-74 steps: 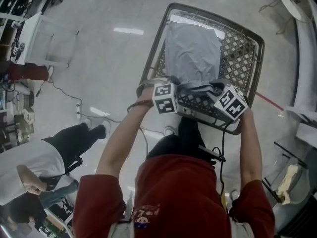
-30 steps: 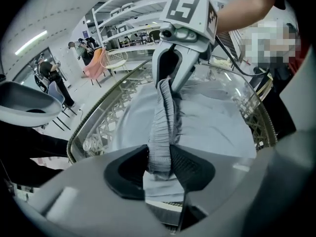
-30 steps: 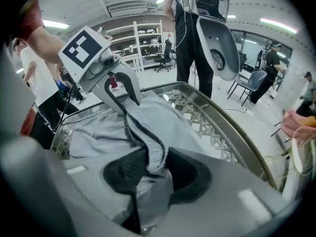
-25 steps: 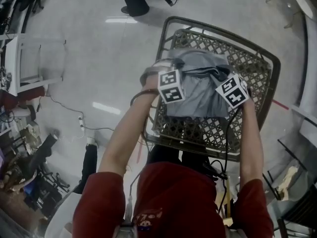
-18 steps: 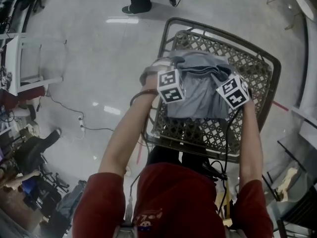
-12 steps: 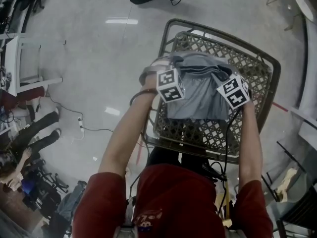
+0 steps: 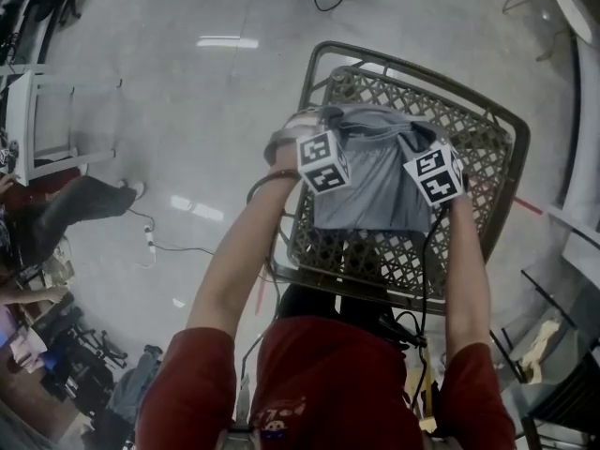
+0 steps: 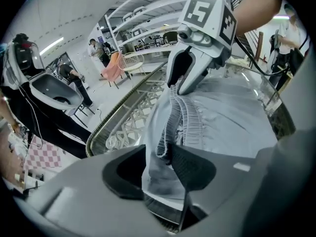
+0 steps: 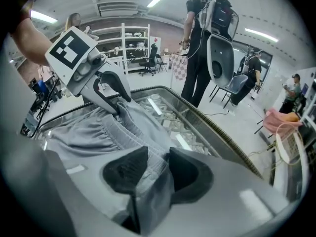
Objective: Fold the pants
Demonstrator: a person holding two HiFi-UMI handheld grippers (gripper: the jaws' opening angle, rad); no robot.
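Both grippers pinching the pants waistband over the lattice table

Head view, big to small: glossy floor (image 7: 187, 111) fills 9 to 12 o'clock. The metal lattice-top table (image 7: 473, 125) sits at about 1 o'clock. Grey pants (image 7: 370, 181) lie mid-table, covering most of its left and centre, with bare lattice showing at 3 and 6 o'clock. The elastic waistband (image 8: 180, 117) runs along the garment's 12 o'clock edge, strung between the two grippers. The left gripper (image 8: 160, 157) is at the pants' 11 o'clock corner, pads closed on bunched waistband fabric. The right gripper (image 9: 157, 164) is at the 1 o'clock corner, pads likewise clamped on the waistband. Both point steeply down.
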